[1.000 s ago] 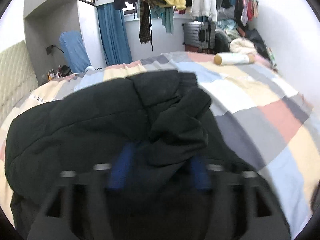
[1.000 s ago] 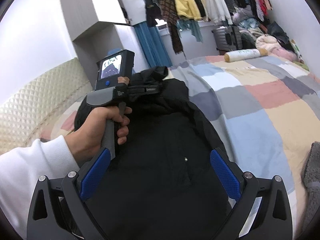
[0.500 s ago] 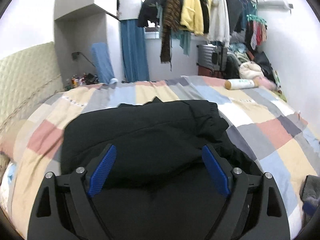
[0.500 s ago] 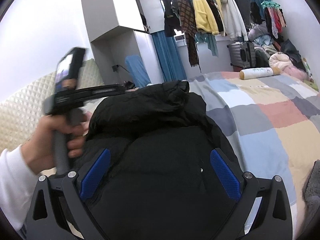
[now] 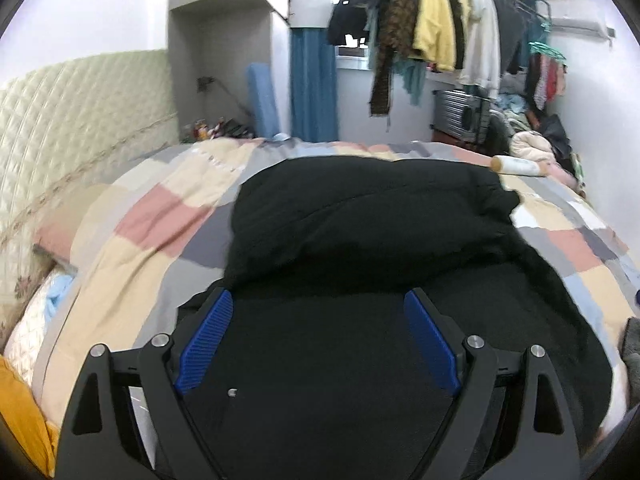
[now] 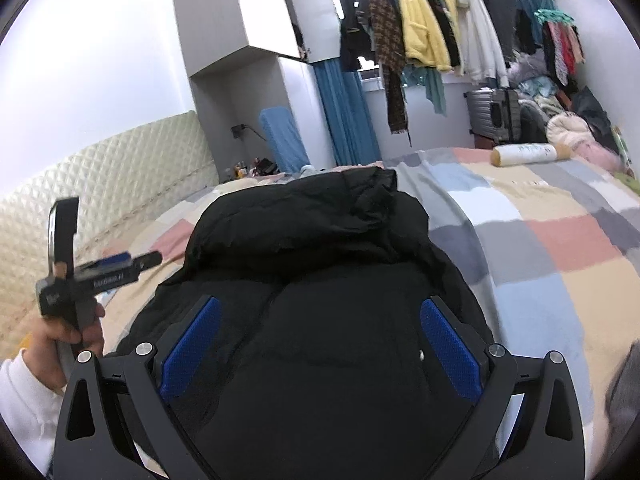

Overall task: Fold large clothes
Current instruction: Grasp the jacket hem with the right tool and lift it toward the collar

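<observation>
A large black padded jacket (image 5: 372,216) lies on the checked bedspread (image 5: 160,216), its far part folded over into a thick roll. It also shows in the right wrist view (image 6: 312,240). My left gripper (image 5: 318,312) is open and empty, held above the jacket's near part. My right gripper (image 6: 320,320) is open and empty above the same jacket. In the right wrist view the left gripper (image 6: 148,258) sits at the left, held by a hand in a white sleeve, beside the jacket.
A quilted cream headboard (image 5: 80,112) stands at the left. A white roll (image 6: 524,154) lies at the bed's far right. Hanging clothes (image 6: 416,36), a suitcase (image 6: 496,116) and a clothes pile fill the back. Something grey (image 6: 624,392) lies at the near right.
My left gripper let go of the jacket fold, opened and pulled back to the left. The folded part now rests on the jacket. My right gripper stayed open.
</observation>
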`<move>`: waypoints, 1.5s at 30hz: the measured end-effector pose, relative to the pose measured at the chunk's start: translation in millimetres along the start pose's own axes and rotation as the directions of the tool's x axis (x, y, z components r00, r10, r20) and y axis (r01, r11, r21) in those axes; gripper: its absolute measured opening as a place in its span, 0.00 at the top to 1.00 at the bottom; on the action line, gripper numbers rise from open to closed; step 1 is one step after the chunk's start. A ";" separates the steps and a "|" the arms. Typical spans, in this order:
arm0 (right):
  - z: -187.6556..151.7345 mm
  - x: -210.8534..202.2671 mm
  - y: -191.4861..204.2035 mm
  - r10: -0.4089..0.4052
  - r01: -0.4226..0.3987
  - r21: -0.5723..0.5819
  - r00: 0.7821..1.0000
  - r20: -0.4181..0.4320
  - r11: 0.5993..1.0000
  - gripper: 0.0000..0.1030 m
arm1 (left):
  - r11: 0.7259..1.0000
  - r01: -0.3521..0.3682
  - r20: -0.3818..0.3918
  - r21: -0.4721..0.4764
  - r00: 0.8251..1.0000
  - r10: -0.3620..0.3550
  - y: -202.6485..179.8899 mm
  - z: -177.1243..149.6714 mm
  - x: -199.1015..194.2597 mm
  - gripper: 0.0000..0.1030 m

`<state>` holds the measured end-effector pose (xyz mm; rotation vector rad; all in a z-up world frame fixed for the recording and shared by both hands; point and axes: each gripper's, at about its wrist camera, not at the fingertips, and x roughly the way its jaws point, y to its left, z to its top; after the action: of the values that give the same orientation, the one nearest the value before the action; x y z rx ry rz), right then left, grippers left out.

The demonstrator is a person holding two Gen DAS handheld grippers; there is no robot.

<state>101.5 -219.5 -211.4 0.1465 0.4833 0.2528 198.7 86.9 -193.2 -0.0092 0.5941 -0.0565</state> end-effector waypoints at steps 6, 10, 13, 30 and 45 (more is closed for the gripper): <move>33.8 44.5 -9.1 -0.027 0.027 -0.023 1.000 0.000 0.999 0.02 | 0.997 -0.068 -0.042 -0.041 0.997 0.066 35.4 -8.0 42.0 0.03; 53.5 89.9 -34.8 -0.031 0.031 0.023 0.999 -0.024 0.999 0.03 | 0.994 -0.110 -0.063 -0.028 0.992 0.108 43.8 -6.8 67.8 0.01; 62.4 118.6 -49.5 -0.035 0.036 0.043 0.999 -0.037 0.998 0.04 | 0.990 -0.138 -0.097 -0.020 0.986 0.135 50.2 -10.2 90.9 0.01; 67.4 211.9 -90.4 -0.090 0.092 0.052 0.995 -0.046 0.994 0.64 | 0.904 -0.150 -0.149 -0.400 0.984 0.097 114.3 -22.5 154.9 0.00; 63.7 225.2 -42.2 0.007 -0.007 0.001 0.998 -0.062 1.000 0.88 | 0.856 -0.235 -0.141 -0.460 0.971 0.191 145.3 -17.5 152.7 0.00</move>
<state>333.1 -203.2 -263.1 0.1413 0.5442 0.2651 322.5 223.5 -296.7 -0.4210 0.6857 0.3097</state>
